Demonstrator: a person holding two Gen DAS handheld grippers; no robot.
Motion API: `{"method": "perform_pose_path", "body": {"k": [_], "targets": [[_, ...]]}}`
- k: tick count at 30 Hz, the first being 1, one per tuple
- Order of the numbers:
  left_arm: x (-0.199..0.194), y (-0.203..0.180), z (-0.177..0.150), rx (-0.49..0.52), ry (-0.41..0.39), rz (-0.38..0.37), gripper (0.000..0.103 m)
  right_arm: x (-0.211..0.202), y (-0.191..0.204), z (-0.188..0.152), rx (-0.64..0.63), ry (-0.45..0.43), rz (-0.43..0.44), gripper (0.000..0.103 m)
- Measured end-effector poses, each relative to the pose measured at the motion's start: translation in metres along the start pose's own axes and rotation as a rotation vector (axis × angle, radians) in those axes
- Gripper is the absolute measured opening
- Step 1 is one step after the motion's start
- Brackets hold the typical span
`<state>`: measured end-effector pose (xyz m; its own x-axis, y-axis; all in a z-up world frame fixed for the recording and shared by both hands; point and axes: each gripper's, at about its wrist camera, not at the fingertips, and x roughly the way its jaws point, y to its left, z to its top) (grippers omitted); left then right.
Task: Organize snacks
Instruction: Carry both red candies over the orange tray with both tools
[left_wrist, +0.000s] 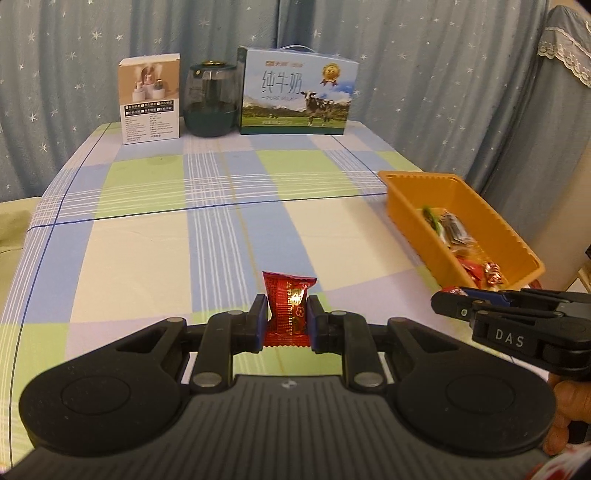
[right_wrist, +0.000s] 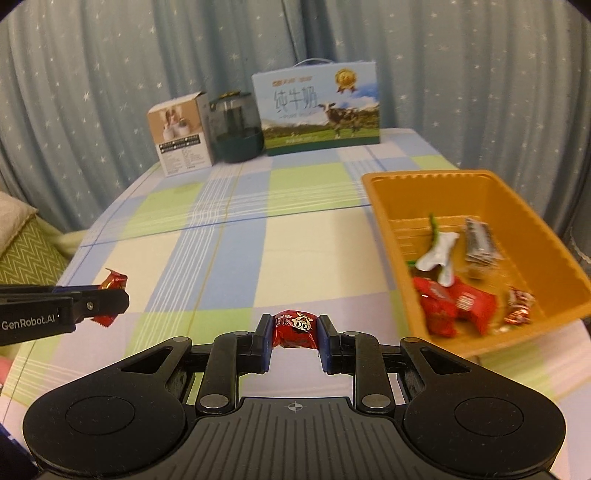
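My left gripper (left_wrist: 286, 304) is shut on a red snack packet (left_wrist: 288, 306) with gold print, held upright above the checked tablecloth. In the right wrist view that gripper (right_wrist: 123, 295) comes in from the left with the same red packet (right_wrist: 112, 282) at its tip. My right gripper (right_wrist: 293, 325) is shut on a red candy with a cartoon face (right_wrist: 295, 328). In the left wrist view it (left_wrist: 441, 300) reaches in from the right, just in front of the orange tray (left_wrist: 413, 206). The orange tray (right_wrist: 384, 206) holds several wrapped snacks (right_wrist: 454, 302).
At the table's far edge stand a small white carton (left_wrist: 151, 99), a dark green jar (left_wrist: 210, 99) and a blue milk box with a cow (left_wrist: 297, 92). Star-patterned curtains hang behind. A cushion (right_wrist: 22, 251) lies off the table's left edge. A hand (left_wrist: 569, 410) grips the right tool.
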<state>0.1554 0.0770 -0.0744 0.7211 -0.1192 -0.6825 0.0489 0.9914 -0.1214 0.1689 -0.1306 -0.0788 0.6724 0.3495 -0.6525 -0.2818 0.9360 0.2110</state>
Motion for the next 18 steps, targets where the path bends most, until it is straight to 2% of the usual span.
{"method": "perform_pose_path", "body": {"k": [4, 18], "targets": [[-0.01, -0.013, -0.008, -0.022, 0.008, -0.006, 0.019, -0.019, -0.008, -0.005, 0.012, -0.007, -0.014, 0.025], [-0.032, -0.052, -0.019, 0.013, 0.0, -0.024, 0.019, -0.067, -0.03, -0.016, 0.028, -0.031, -0.058, 0.025]]}}
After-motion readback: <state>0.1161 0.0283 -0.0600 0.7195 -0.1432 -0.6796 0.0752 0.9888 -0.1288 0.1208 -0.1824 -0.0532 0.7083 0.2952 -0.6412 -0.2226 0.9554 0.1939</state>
